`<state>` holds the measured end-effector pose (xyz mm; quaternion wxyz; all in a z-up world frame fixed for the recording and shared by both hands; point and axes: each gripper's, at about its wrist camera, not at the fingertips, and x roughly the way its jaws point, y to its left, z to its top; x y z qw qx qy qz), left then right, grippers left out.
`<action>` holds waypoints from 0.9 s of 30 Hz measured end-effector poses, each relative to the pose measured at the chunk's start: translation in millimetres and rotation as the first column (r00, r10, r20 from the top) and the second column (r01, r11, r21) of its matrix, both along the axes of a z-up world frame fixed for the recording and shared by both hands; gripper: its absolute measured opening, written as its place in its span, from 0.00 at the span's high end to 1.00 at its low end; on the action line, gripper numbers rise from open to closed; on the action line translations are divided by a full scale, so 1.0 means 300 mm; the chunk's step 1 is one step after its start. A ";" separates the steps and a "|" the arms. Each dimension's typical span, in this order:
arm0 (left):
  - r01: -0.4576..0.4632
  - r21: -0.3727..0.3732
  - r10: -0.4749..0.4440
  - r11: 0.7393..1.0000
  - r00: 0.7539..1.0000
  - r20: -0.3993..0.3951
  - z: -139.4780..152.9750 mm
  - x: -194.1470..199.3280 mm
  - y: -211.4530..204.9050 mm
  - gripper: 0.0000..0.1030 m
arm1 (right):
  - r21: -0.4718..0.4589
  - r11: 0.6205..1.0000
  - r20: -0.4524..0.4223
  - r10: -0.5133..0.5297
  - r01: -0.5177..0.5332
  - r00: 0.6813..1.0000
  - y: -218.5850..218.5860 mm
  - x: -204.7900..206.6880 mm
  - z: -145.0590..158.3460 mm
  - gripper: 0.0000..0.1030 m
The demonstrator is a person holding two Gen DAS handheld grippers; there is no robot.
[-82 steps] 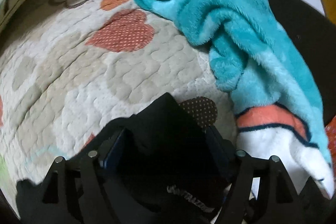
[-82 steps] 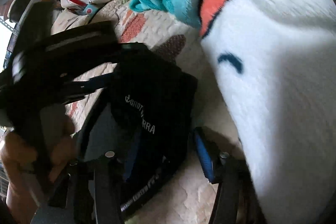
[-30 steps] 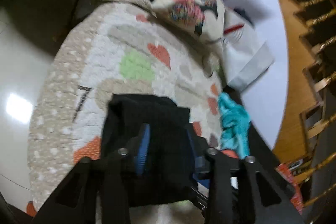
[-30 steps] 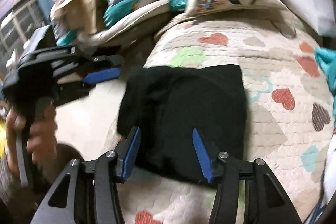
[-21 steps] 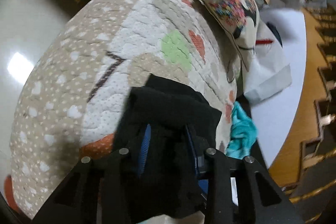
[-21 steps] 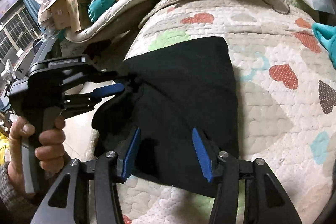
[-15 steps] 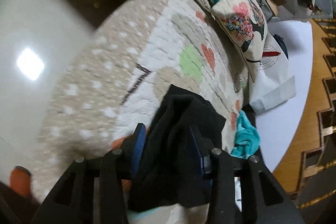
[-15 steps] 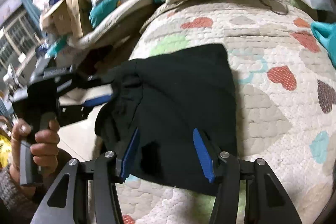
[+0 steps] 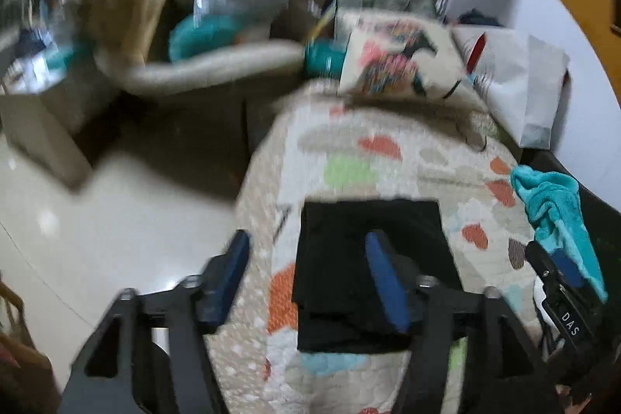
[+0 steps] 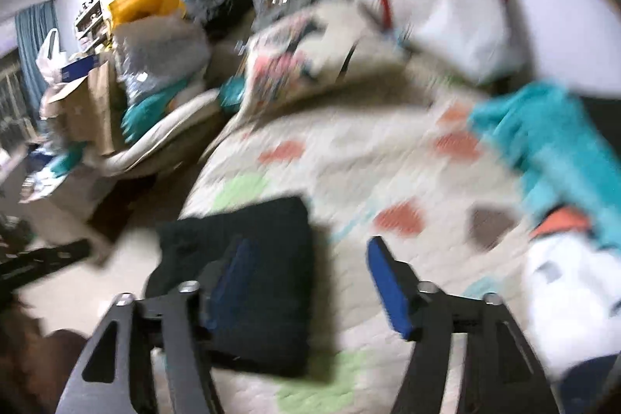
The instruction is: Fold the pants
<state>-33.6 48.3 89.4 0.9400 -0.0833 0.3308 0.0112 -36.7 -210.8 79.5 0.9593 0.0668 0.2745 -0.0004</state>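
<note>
While both views blur with motion, one pair of black pants (image 9: 368, 266) lies folded into a flat rectangle near the left edge of the quilt (image 9: 407, 158), and there are two grippers above it: the left gripper (image 9: 306, 278) with jaws spread wide and empty, the right gripper (image 10: 306, 282) likewise spread and holding nothing. One teal blanket (image 9: 555, 208) sits at the quilt's right side, one patterned pillow (image 9: 396, 64) at its far end. Pale glossy floor (image 9: 97, 220) shows on the left, with cluttered bags and boxes (image 10: 97, 96) behind.
</note>
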 end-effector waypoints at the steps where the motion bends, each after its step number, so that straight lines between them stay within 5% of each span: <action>1: -0.015 0.014 0.015 1.000 0.999 0.035 0.022 -0.024 -0.005 0.22 | -0.025 0.999 0.047 -0.033 0.034 0.998 -0.001 -0.025 0.021 0.10; 4: -0.064 0.046 0.058 0.997 0.992 0.112 0.075 -0.084 -0.019 0.12 | -0.039 0.996 0.145 -0.077 0.084 0.986 -0.012 -0.078 0.063 0.00; 9: -0.086 0.089 0.069 0.992 0.982 0.174 0.138 -0.171 -0.052 0.11 | -0.034 0.998 0.116 -0.046 0.051 0.992 -0.017 -0.081 0.069 0.00; 15: -0.092 0.205 0.053 0.974 0.981 0.189 0.153 -0.226 -0.127 0.11 | -0.049 0.998 0.135 -0.019 0.025 0.991 -0.014 -0.101 0.067 0.00; 27: -0.027 0.270 -0.023 0.962 0.983 0.180 0.139 -0.268 -0.212 0.11 | -0.006 1.000 0.050 0.007 -0.007 0.999 -0.022 -0.081 0.013 0.00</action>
